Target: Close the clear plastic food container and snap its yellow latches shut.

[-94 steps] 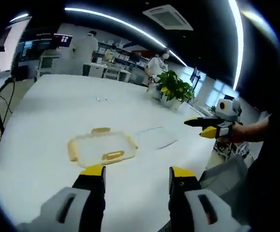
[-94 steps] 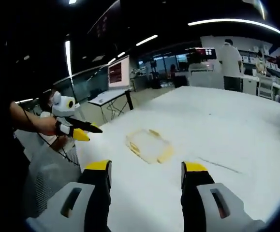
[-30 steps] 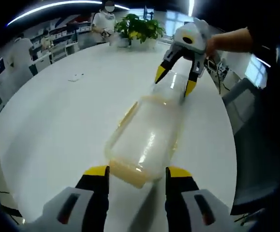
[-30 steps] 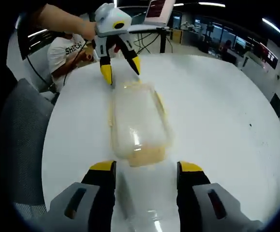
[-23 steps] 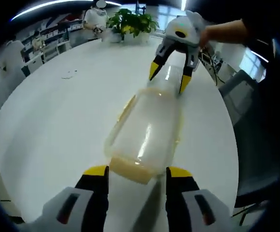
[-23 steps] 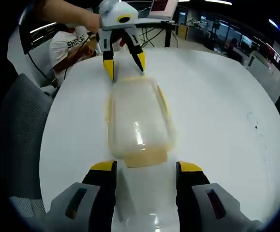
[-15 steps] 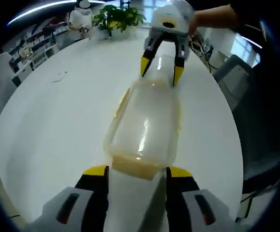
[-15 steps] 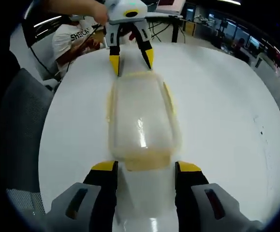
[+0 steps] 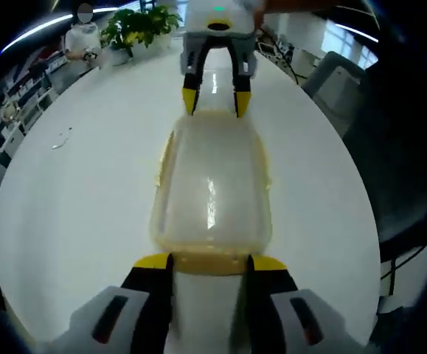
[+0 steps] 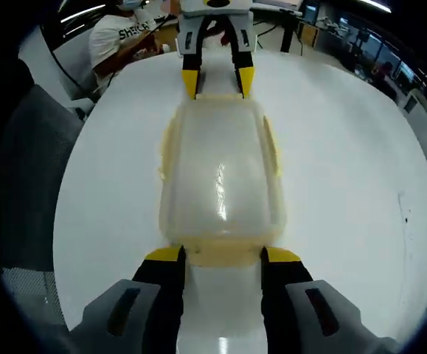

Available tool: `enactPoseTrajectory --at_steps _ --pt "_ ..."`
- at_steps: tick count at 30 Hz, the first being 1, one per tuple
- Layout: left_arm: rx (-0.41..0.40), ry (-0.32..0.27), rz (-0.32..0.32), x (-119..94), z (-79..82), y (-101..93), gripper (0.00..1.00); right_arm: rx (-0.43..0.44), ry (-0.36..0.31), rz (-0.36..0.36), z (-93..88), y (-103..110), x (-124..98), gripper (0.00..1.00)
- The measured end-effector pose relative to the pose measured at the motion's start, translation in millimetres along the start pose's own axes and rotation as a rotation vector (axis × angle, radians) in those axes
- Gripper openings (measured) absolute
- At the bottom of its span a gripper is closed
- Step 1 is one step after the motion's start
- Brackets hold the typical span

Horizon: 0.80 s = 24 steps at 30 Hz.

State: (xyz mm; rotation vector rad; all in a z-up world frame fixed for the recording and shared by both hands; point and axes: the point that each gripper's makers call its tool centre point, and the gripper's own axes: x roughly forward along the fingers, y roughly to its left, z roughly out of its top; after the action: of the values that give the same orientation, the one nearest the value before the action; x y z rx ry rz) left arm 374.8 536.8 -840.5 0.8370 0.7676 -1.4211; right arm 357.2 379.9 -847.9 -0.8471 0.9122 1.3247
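the clear container (image 9: 212, 193) sits lid-on in the middle of the white bench (image 9: 73, 192), a tool at each short end. left tool (image 9: 209, 263) and right tool (image 10: 222, 255) both gape, empty, straddling the yellow end latches (image 10: 224, 254). i'd press both ends down together, evenly, so it doesn't skid.

Round, glossy white tabletop (image 9: 80, 199), light glare streaked along its middle. Lying flat on it: a clear rectangular plastic food container (image 9: 212, 195) with yellow latches along its edges, lid on. Toward the far edge, a potted green leafy plant (image 9: 136, 28); a small pale scrap (image 9: 62, 138) lies well apart from the container.
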Motion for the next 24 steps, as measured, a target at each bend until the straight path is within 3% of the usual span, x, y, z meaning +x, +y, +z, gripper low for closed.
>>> enactPoseTrajectory --at_steps 10,18,24 --pt "-0.022 0.01 0.022 -1 -2.6 -6.0 0.33 -0.035 0.02 0.012 -1.0 0 -1 0.37" --pt "-0.019 0.011 0.028 -6 -2.8 -12.2 0.33 -0.015 -0.01 0.044 1.2 8 -3 0.37" --pt "-0.05 0.008 0.036 -14 3.8 -16.4 0.33 -0.025 -0.042 0.052 5.4 9 -17 0.37"
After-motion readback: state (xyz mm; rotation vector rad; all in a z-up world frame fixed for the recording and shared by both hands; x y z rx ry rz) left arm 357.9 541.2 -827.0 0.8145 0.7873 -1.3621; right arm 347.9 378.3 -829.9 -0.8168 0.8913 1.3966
